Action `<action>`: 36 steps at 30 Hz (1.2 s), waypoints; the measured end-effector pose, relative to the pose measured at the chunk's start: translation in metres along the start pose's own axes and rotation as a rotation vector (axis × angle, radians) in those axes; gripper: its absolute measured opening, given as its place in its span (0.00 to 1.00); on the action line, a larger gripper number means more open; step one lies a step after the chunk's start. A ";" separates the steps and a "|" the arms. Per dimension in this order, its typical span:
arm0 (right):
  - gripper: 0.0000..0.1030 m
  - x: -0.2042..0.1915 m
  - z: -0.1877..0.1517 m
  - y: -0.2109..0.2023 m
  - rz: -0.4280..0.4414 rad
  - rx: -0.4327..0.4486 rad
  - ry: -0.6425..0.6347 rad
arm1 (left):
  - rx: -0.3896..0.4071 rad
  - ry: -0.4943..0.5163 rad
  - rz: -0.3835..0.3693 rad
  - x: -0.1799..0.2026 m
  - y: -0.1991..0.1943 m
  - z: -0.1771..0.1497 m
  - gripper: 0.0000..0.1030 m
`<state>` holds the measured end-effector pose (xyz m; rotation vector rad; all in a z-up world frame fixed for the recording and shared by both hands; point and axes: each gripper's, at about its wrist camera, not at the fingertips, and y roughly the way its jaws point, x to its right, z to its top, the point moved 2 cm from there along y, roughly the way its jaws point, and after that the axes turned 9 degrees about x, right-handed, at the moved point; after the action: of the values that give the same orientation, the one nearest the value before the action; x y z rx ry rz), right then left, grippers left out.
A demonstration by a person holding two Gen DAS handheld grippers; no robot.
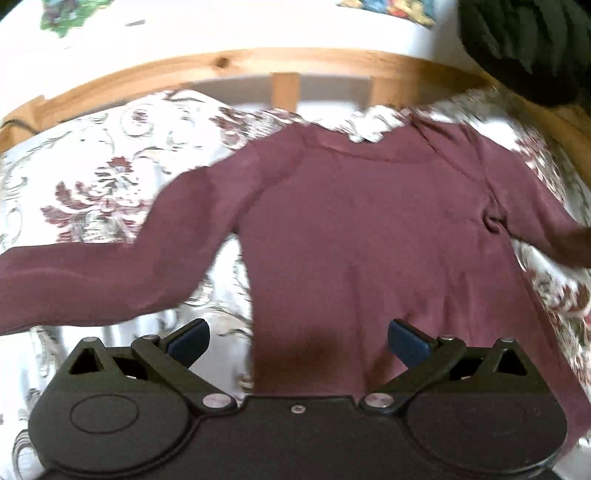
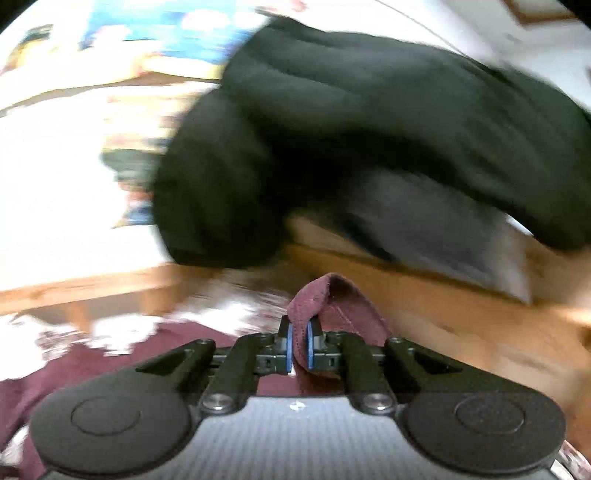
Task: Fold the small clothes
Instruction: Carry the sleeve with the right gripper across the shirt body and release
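A maroon long-sleeved shirt lies spread face up on a floral bedspread, neck toward the far side, its left sleeve stretched out to the left. My left gripper is open just above the shirt's lower hem, with nothing between its blue pads. My right gripper is shut on the cuff end of the shirt's other sleeve, which loops up above the pads. The rest of the shirt shows low at the left of the right wrist view.
A wooden bed rail runs along the far side of the bedspread. A black padded garment lies bunched over the rail at the right; it also shows in the left wrist view. Colourful printed fabric lies beyond the rail.
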<state>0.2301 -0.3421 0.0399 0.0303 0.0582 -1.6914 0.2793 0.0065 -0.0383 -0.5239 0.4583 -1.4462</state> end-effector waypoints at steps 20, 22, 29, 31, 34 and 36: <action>0.09 -0.223 -0.086 -0.039 0.640 -0.173 -0.363 | 0.051 -0.354 0.129 -0.089 -0.010 0.017 0.99; 0.21 -0.220 -0.089 -0.048 0.688 -0.205 -0.347 | 0.050 -0.348 0.129 -0.088 -0.010 0.017 0.99; 0.74 -0.190 -0.083 -0.047 0.772 -0.337 -0.336 | 0.029 -0.336 0.139 -0.087 -0.003 0.014 0.99; 0.84 -0.172 -0.082 -0.038 0.741 -0.358 -0.351 | 0.022 -0.331 0.133 -0.084 -0.001 0.013 0.99; 0.88 -0.147 -0.080 -0.009 0.635 -0.384 -0.346 | -0.001 -0.290 0.099 -0.071 0.006 0.011 0.99; 0.88 -0.128 -0.083 0.020 0.546 -0.391 -0.318 | -0.024 -0.229 0.082 -0.056 0.011 0.008 0.99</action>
<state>0.2643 -0.2128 -0.0365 -0.4757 0.1286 -1.1010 0.2884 0.0636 -0.0397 -0.6740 0.3116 -1.2852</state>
